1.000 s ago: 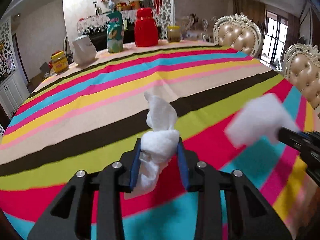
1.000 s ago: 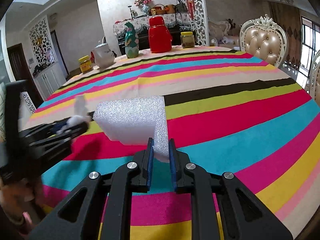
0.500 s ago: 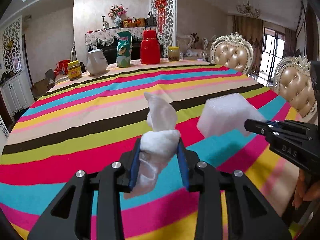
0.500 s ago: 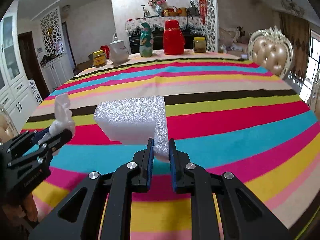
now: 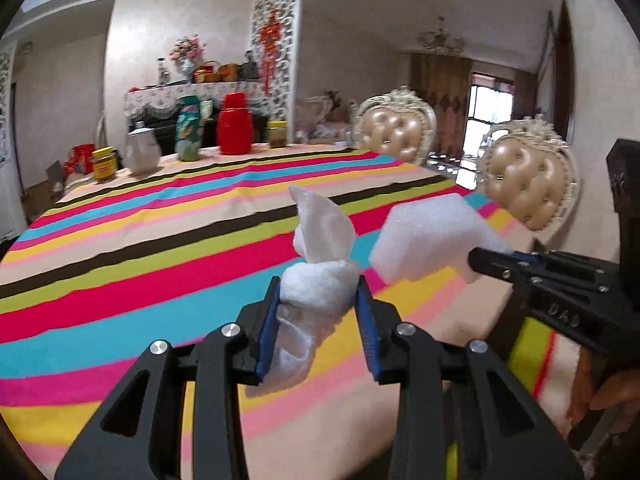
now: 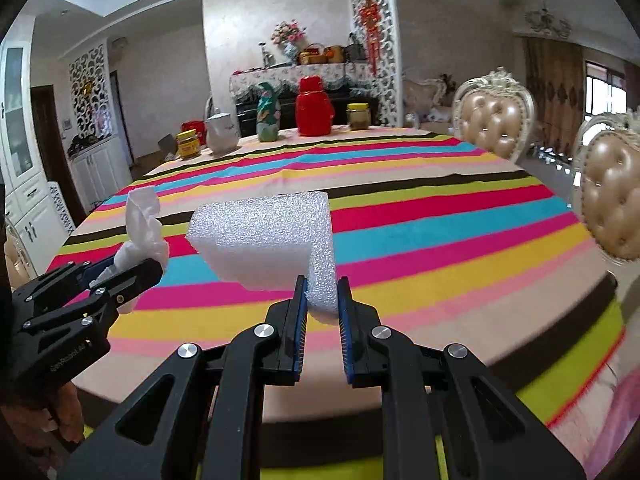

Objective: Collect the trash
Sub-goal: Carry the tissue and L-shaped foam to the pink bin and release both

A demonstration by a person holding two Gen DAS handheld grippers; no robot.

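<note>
Tissue wad sits clamped between the left tongs, above the striped counter; foam block at 2 o'clock. Right wrist view: right tongs pinch the foam block's corner; tissue at 9 o'clock.

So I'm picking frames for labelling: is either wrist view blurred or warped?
Left wrist view: foam and tablecloth are motion-smeared, tissue fairly sharp. Right wrist view: foam crisp, but the tablecloth's near edge and the right chair smear. Both bend with fisheye, dark corners; the window glares.
</note>
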